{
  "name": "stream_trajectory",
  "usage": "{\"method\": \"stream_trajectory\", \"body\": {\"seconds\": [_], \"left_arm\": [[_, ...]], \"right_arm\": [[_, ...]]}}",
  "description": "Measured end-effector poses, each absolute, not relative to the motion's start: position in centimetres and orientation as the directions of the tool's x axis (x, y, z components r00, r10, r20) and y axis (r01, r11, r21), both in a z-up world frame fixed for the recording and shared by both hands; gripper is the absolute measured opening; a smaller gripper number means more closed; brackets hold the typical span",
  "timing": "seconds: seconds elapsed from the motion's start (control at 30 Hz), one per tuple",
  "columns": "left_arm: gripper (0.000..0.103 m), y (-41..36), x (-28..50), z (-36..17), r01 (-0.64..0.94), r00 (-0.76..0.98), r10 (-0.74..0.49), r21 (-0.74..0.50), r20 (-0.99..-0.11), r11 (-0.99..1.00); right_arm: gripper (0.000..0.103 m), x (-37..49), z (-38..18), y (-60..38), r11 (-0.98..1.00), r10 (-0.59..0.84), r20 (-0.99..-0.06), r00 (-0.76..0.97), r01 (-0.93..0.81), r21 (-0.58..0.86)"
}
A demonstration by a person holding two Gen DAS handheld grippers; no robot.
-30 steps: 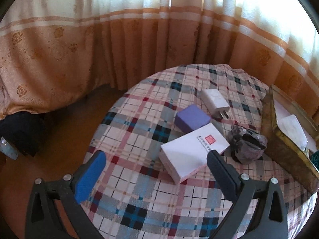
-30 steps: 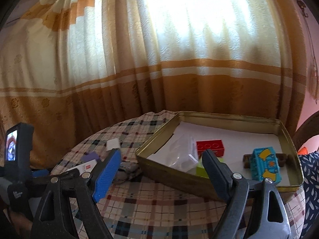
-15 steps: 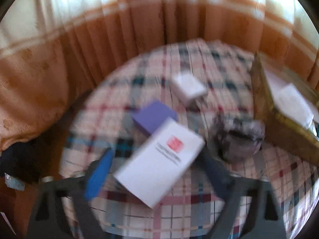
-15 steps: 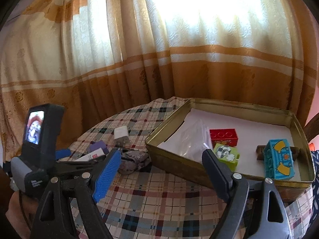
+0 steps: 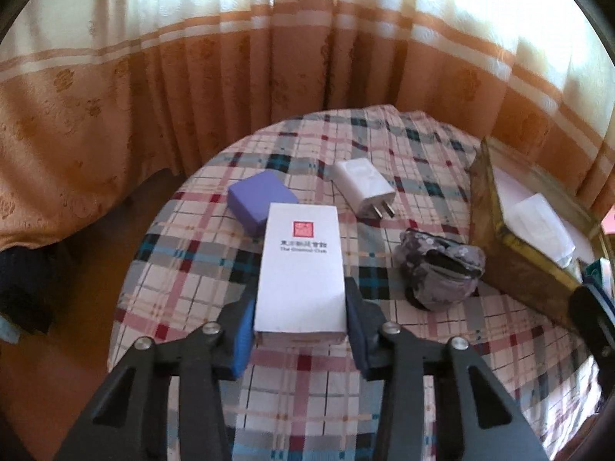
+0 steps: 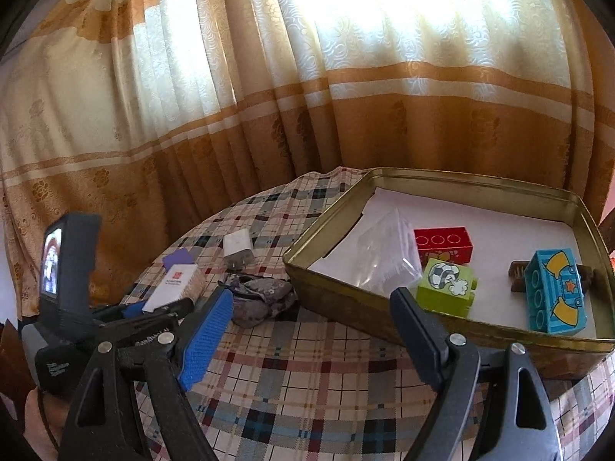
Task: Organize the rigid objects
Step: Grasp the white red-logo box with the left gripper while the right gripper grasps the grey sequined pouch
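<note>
A: How is the left gripper posed?
B: It is pointed steeply down at the plaid tablecloth; its jaws have just been closing and are pressed on the near end of the white cardboard box, a flat rectangle with a red stamp.
A: And the right gripper?
B: It is held wide apart, nothing gripped, near the brass-coloured tin tray where 3 plastic bricks are seen.
</note>
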State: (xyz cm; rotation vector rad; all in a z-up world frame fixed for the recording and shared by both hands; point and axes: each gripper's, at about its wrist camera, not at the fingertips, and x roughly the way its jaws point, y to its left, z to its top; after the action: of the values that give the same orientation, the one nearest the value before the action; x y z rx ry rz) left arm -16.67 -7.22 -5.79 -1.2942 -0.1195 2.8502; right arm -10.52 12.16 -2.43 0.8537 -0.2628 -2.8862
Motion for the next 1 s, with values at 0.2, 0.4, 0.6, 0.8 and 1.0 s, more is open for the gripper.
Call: {"method": "stream_trajectory", "body": {"seconds": [0.2, 0.4, 0.6, 0.8, 1.0], "left_arm": [[0.041, -8.2, -13.9, -5.2, 0.075, -0.698, 0.025, -0.108, -0.715, -0.991], [0.041, -9.1, -12.9, -5.0, 0.12, -0.705, -0.027, -0.081, -0.709, -0.99], [0.041, -10.3, -12.7, -5.3, 0.153, -0.698, -0.034, -0.102, -0.715, -0.983], [0.041, -11.6, -12.7, -5.4, 0.179, -0.697, -0.049, -0.108, -0.716, -0.978], [0.041, -12.4, -12.8, -5.6, 0.191, -0.692, -0.054, -0.111, -0.719, -0.975]], "right_arm": [[0.084, -11.3, -3.1, 11.0, -0.965, -0.226, -0.567, -0.792, 0.106, 0.238], [0.084, -13.0, -4.1, 8.7, -0.961, -0.266, -0.621, -0.737, 0.152, 0.23], [0.083, -15.9, -6.2, 6.8, -0.958, -0.276, -0.695, -0.664, 0.129, 0.257], [0.083, -18.3, -6.8, 5.4, -0.972, -0.223, -0.728, -0.649, 0.092, 0.216], [0.082, -19.8, -6.9, 3.5, -0.988, -0.15, -0.752, -0.642, 0.072, 0.136]]}}
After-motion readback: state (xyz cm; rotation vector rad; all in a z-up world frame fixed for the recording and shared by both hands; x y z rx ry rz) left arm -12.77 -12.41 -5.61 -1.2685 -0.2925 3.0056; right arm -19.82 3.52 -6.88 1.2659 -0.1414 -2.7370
